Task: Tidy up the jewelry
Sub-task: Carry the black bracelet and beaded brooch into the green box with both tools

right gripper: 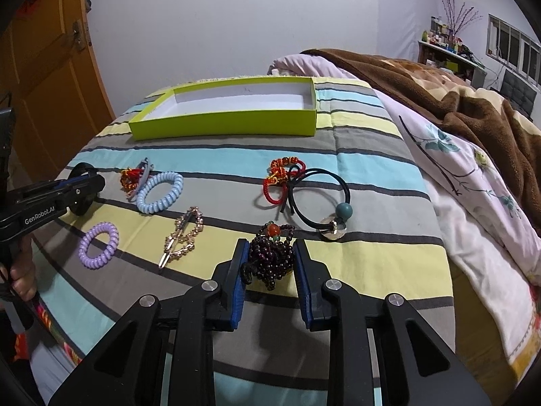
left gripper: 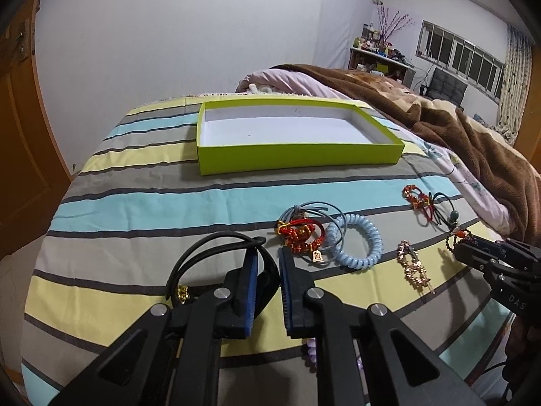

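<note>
A lime-green shallow box [left gripper: 297, 157] [right gripper: 223, 120] lies empty at the far end of the striped bedspread. My left gripper [left gripper: 268, 258] has its jaws around a black band [left gripper: 267, 284] with thin black cords [left gripper: 203, 247], a small gap still showing. My right gripper [right gripper: 268, 250] is open around a dark purple bead bracelet [right gripper: 270, 257]. Between them lie a red bead bracelet [left gripper: 302, 238], a light blue coil tie [left gripper: 358, 245] [right gripper: 159, 191], a gold hair clip [left gripper: 414, 267] [right gripper: 184, 237], a purple coil tie [right gripper: 99, 245], a red cord bracelet [right gripper: 280, 176] and a black tie with a teal bead [right gripper: 343, 209].
A brown blanket [right gripper: 456, 81] and floral quilt [right gripper: 473, 176] lie heaped along the right side. An orange door [right gripper: 44, 77] stands at left. The bed's edge drops off at left and in front.
</note>
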Available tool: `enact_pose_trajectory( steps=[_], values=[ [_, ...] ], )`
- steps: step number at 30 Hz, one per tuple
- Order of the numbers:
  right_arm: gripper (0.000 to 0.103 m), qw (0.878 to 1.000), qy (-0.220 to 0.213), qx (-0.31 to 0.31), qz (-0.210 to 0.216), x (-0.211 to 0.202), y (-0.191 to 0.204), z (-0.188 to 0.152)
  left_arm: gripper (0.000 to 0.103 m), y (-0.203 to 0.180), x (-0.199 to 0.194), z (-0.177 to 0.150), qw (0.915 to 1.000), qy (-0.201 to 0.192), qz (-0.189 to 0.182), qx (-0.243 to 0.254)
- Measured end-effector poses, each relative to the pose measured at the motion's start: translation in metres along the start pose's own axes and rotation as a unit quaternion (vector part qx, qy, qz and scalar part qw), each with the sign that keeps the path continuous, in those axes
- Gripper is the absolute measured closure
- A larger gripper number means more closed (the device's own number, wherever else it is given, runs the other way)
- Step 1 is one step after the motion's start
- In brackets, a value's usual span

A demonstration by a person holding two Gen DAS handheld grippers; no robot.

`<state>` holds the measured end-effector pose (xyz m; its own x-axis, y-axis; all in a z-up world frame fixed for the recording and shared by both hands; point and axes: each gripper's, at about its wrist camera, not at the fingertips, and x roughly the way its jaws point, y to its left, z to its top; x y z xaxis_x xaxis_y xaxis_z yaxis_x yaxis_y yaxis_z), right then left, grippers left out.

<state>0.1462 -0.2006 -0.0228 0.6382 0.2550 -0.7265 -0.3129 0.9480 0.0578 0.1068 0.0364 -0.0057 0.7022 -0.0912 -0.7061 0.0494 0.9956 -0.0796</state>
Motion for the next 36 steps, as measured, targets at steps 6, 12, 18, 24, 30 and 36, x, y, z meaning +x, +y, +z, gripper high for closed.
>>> enact_pose_trajectory(
  steps=[6,12,18,24,30,36],
  values=[
    [0.076,1.000,-0.013,-0.004,-0.001,-0.013,0.002,0.002,0.091,-0.002,-0.016,0.001,0.9998,-0.019,-0.007,-0.002],
    [0.076,1.000,-0.027,-0.009,0.002,-0.023,0.005,0.008,0.091,-0.008,-0.030,0.009,0.9992,-0.038,-0.010,0.007],
    [0.076,0.999,-0.039,-0.018,0.009,-0.027,0.009,0.021,0.091,-0.015,-0.035,0.024,0.9983,-0.046,-0.018,0.029],
    [0.076,0.998,-0.056,-0.030,0.014,-0.024,0.012,0.044,0.091,-0.022,-0.036,0.048,0.9963,-0.065,-0.022,0.052],
    [0.076,0.997,-0.071,-0.042,0.013,-0.015,0.015,0.072,0.091,-0.020,-0.031,0.076,0.9947,-0.087,-0.018,0.051],
    [0.076,0.995,-0.084,-0.054,0.010,0.000,0.016,0.105,0.091,-0.014,-0.015,0.102,0.9944,-0.096,-0.010,0.043]
  ],
)
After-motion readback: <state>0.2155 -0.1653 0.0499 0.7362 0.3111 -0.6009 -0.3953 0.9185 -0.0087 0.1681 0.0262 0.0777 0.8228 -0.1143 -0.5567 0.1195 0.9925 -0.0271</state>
